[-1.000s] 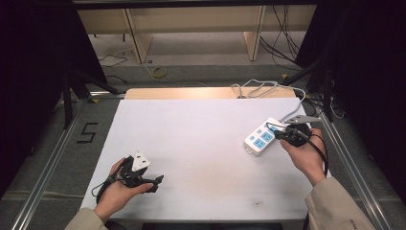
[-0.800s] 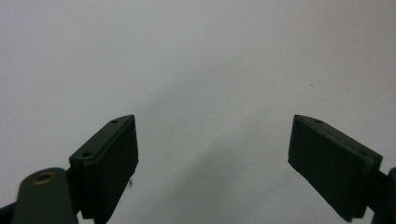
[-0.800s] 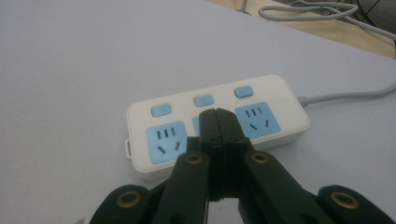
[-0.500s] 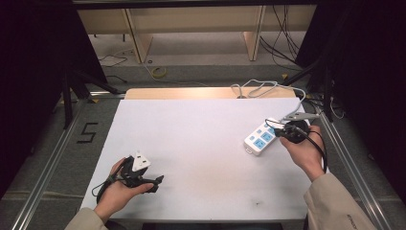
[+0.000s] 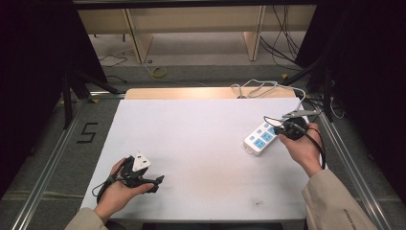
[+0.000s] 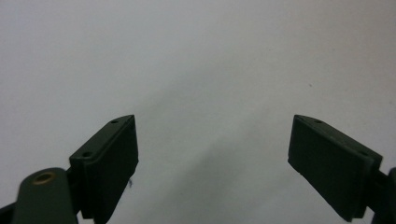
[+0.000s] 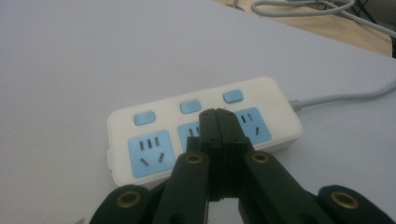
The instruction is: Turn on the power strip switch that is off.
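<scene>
A white power strip [image 5: 260,138] with blue sockets and blue switches lies on the right side of the white table top [image 5: 201,139]. In the right gripper view the power strip [image 7: 261,91] sits just beyond my jaws, its grey cord [image 7: 336,98] running off to the right. My right gripper [image 5: 277,127] is shut with nothing between its jaws, and its tip [image 7: 217,114] hovers over the strip's middle socket. At the near left of the table my left gripper [image 5: 154,178] rests in the person's hand. Its jaws [image 6: 217,140] stand wide open over bare white surface.
The strip's grey cord [image 5: 261,87] loops off the far edge of the table near a wooden board [image 5: 182,93]. Metal rails [image 5: 52,163] flank the table on both sides. Dark stands and cables [image 5: 316,72] crowd the back right.
My right gripper has drifted slightly toward the far side over the power strip. The left gripper and the strip have kept still.
</scene>
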Demonstrator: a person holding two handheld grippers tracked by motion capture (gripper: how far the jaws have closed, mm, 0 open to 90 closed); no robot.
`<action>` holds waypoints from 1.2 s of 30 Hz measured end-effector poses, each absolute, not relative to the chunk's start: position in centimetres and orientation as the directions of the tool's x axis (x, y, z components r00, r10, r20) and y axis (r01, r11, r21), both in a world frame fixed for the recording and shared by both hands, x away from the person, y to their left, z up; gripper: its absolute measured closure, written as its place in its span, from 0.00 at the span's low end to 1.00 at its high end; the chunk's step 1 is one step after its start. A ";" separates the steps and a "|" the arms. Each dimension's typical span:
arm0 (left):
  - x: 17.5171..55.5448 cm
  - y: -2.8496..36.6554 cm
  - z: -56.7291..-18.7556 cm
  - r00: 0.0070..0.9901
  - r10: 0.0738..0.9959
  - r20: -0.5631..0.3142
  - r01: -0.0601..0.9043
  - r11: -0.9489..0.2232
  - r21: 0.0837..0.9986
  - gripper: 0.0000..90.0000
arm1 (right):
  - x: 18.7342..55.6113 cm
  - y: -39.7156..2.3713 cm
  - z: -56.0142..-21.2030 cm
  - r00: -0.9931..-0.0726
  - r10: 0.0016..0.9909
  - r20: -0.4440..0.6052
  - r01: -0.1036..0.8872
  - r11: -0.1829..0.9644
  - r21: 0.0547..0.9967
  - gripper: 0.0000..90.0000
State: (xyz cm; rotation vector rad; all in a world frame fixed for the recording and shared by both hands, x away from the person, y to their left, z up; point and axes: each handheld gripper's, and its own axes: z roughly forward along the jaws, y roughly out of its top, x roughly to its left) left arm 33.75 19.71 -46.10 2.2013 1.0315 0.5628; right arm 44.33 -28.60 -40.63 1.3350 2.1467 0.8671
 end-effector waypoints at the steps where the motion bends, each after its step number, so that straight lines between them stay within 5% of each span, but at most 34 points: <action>1: 33.7 19.7 -46.1 0.602 0.791 0.108 0.520 -0.491 0.699 0.17 | 44.4 -28.6 -40.7 -0.419 0.906 -0.055 0.615 0.328 0.717 1.00; 36: 33.8 19.5 -46.1 0.610 0.785 0.106 0.519 -0.496 0.696 0.17 | 48.4 -28.6 -41.0 -0.389 0.919 -0.069 0.668 0.333 0.666 1.00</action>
